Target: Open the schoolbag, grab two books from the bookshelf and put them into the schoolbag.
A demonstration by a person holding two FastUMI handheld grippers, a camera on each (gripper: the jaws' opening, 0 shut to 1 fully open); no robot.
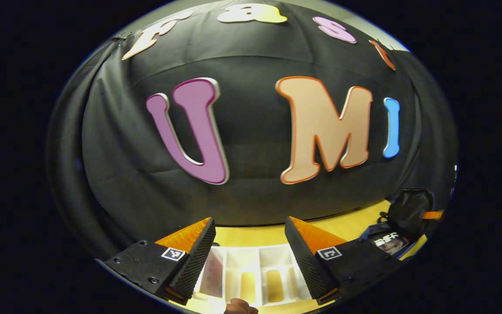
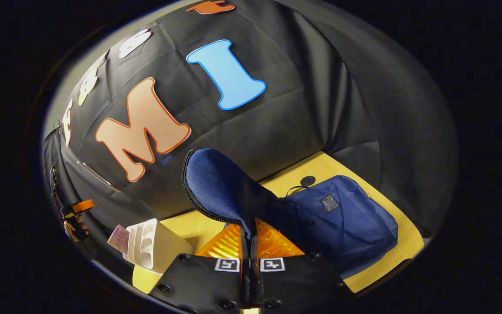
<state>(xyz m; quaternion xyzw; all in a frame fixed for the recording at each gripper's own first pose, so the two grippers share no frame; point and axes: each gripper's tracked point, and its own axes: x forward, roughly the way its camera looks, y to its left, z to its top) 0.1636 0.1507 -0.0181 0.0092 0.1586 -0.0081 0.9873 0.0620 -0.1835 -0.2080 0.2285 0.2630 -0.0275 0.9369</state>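
Note:
My right gripper (image 2: pixel 249 224) is shut on the blue schoolbag's flap (image 2: pixel 216 187) and holds it up, away from the bag's body (image 2: pixel 342 218), which lies on the yellow table. In the left gripper view the schoolbag (image 1: pixel 408 207) sits far right with its mouth open, and a book cover (image 1: pixel 389 243) shows inside. My left gripper (image 1: pixel 249 220) stands open above the white bookshelf (image 1: pixel 255 270). A pinkish book (image 1: pixel 214 274) stands in the shelf's left compartment. The right gripper view has the bookshelf (image 2: pixel 150 244) at lower left with the pink book (image 2: pixel 118 239) sticking out.
The yellow table (image 2: pixel 390 222) ends close behind the bag at the black cloth wall. A small black round thing (image 2: pixel 307 180) with a cord lies on the table beyond the bag. A hand (image 2: pixel 74 229) holds the left gripper far left. A fingertip (image 1: pixel 240 307) shows below the shelf.

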